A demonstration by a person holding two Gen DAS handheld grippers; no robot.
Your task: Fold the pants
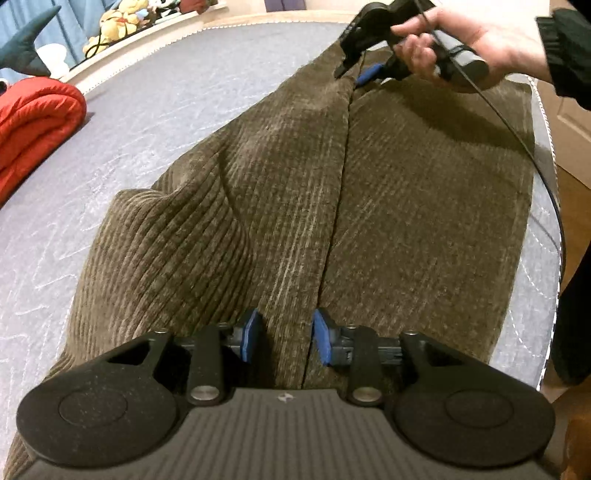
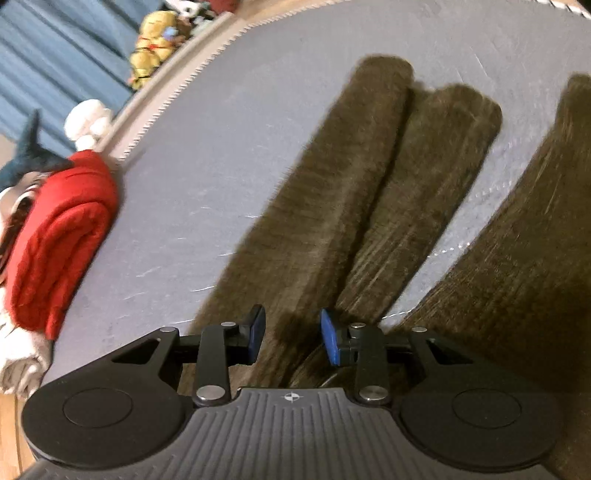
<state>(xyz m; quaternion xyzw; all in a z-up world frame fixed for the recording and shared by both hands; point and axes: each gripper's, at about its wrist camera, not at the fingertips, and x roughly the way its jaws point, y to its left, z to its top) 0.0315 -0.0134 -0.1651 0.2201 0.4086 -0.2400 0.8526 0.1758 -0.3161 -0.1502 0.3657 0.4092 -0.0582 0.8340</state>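
Note:
Brown corduroy pants (image 1: 295, 206) lie spread on a grey mattress (image 1: 155, 122). My left gripper (image 1: 284, 338) is open, low over the near end of the pants, its blue pads either side of a long fold edge. My right gripper (image 1: 356, 72), held in a hand, is at the far end of the pants with its tips at the cloth. In the right wrist view the right gripper (image 2: 293, 338) is open just above the pants (image 2: 332, 206), whose legs stretch away; the picture is blurred.
A folded red garment (image 1: 35, 118) lies on the mattress at the left; it also shows in the right wrist view (image 2: 62, 236). Plush toys (image 1: 114, 26) and a blue curtain (image 2: 55, 62) are beyond the far edge. The mattress edge (image 1: 546, 155) and floor are at the right.

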